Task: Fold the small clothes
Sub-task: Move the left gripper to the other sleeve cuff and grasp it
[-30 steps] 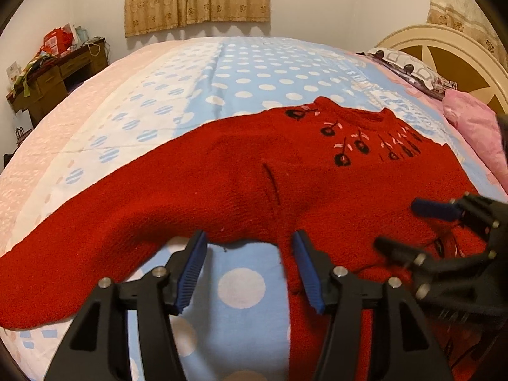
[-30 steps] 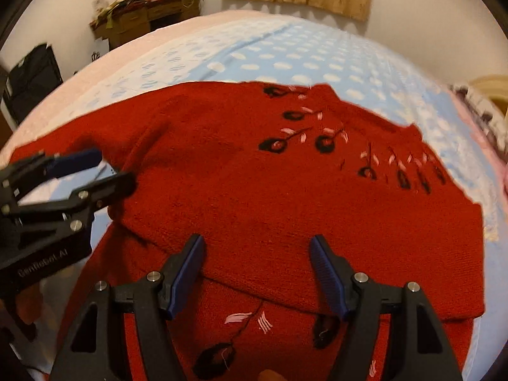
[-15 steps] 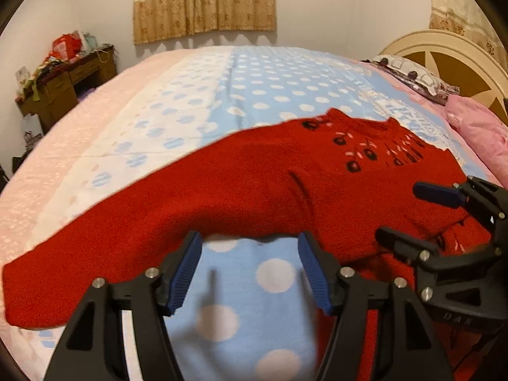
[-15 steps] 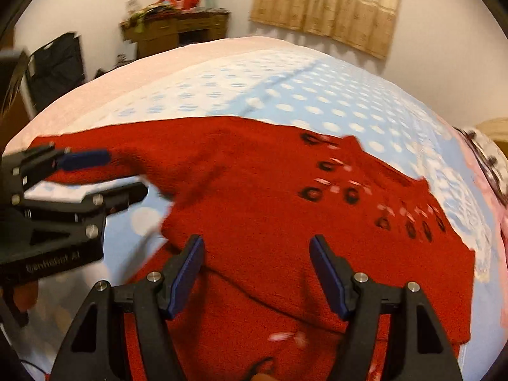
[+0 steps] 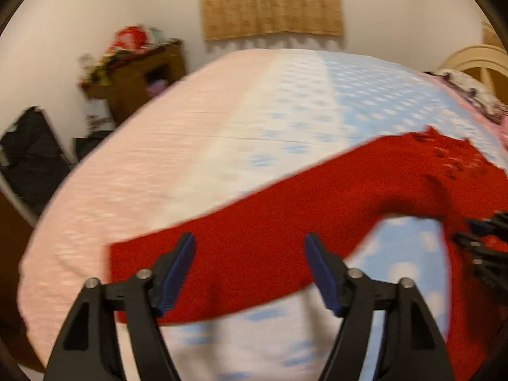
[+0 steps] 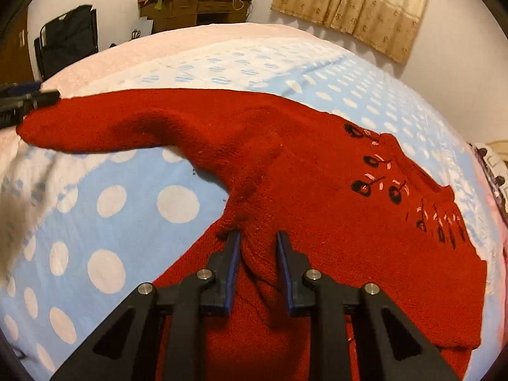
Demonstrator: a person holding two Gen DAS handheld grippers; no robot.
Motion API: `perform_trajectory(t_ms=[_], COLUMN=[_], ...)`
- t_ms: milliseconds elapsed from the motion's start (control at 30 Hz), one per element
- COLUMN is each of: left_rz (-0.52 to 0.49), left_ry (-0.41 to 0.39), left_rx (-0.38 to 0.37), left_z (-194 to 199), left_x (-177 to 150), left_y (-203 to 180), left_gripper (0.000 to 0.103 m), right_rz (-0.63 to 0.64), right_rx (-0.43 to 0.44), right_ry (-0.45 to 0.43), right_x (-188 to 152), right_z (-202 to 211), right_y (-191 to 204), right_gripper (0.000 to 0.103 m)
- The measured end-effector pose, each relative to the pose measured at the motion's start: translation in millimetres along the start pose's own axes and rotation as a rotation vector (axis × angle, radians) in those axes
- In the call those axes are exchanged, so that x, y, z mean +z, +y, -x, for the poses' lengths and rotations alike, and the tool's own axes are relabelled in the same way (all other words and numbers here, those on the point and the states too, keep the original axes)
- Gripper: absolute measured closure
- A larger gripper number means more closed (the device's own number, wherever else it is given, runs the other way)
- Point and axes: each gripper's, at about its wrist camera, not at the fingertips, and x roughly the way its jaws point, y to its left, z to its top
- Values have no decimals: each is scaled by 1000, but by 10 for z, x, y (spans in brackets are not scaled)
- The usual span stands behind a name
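Observation:
A red knit sweater (image 6: 333, 209) with black and pink embroidery lies on the bed, its lower part folded up. Its long sleeve (image 5: 260, 222) stretches out to the left. My left gripper (image 5: 249, 270) is open over the sleeve near the cuff (image 5: 127, 263); it also shows at the left edge of the right wrist view (image 6: 28, 101). My right gripper (image 6: 257, 247) has narrowed its jaws around a raised fold of the sweater at the underarm. It shows at the right edge of the left wrist view (image 5: 482, 238).
The bed cover (image 6: 143, 203) is blue with white dots, pink toward the left (image 5: 133, 171). A cluttered wooden desk (image 6: 197, 6) and a black bag (image 6: 66, 41) stand beyond the bed. A cream headboard (image 5: 473, 60) and pillows are at right.
My left gripper has swung left along the sleeve to the cuff end. My right gripper has dropped onto the sweater and narrowed its jaws around a fold at the underarm.

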Motion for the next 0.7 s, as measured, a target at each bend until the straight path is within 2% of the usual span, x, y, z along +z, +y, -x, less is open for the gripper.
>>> perform_trajectory(t_ms=[33, 100, 133, 167, 233, 367, 500, 533, 633, 700], left_rz=[21, 67, 90, 109, 156, 203, 254, 274, 294, 298], left_ry=[3, 20, 23, 24, 38, 69, 113, 117, 122, 117], left_rx=[29, 84, 113, 135, 189, 239, 197, 159, 103, 80], left_z=[-24, -79, -101, -115, -169, -308, -480, -514, -513, -538], left_x=[-11, -38, -59, -79, -130, -225, -318, -338, -368, -355], left_y=[142, 406, 534, 636, 868, 1100, 1179, 1182, 1115, 1077], left_gripper=[24, 22, 22, 22, 22, 22, 24, 24, 35, 37], right_rz=[-1, -11, -19, -30, -32, 7, 39, 45, 54, 51], right_rx=[0, 10, 30, 53, 60, 22, 5, 2, 0, -1], right_ry=[2, -3, -11, -19, -27, -73, -125, -137, -161, -173], right_x=[1, 0, -4, -10, -11, -4, -34, -45, -84, -103], right_z=[13, 56, 88, 121, 173, 339, 584, 640, 792, 882], right_y=[-3, -16, -27, -33, -12, 86, 151, 167, 186, 204], right_gripper=[77, 67, 53, 47, 47, 47, 47, 46, 42, 42])
